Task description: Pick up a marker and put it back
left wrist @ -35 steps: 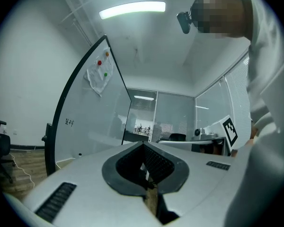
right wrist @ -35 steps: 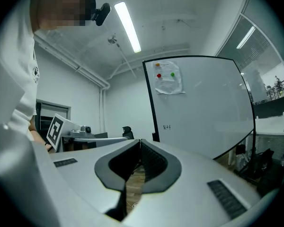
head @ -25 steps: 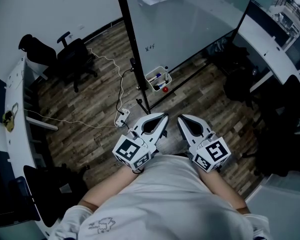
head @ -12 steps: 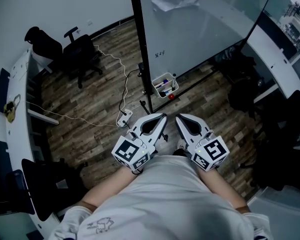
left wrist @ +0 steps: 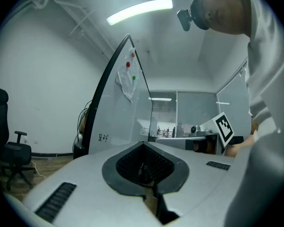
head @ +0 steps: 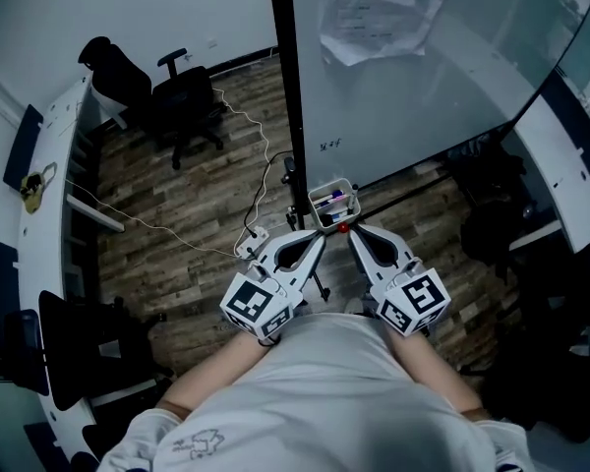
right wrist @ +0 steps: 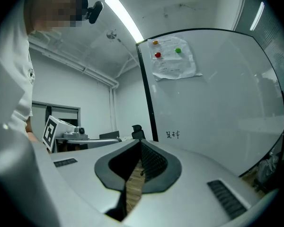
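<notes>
From your head, the left gripper [head: 320, 240] and the right gripper [head: 354, 236] sit side by side in front of your body. Their tips point at the basket [head: 349, 185] by the lower edge of the board [head: 423, 87]. The markers [head: 331, 205] lie in that basket (none is in your grip).

In the left gripper view, the jaws are pressed together with nothing between them. The board and a chair [left wrist: 9, 148] stand ahead.

In the right gripper view, the jaws are likewise closed on nothing. They face the board and its pinned paper [right wrist: 173, 60].
</notes>
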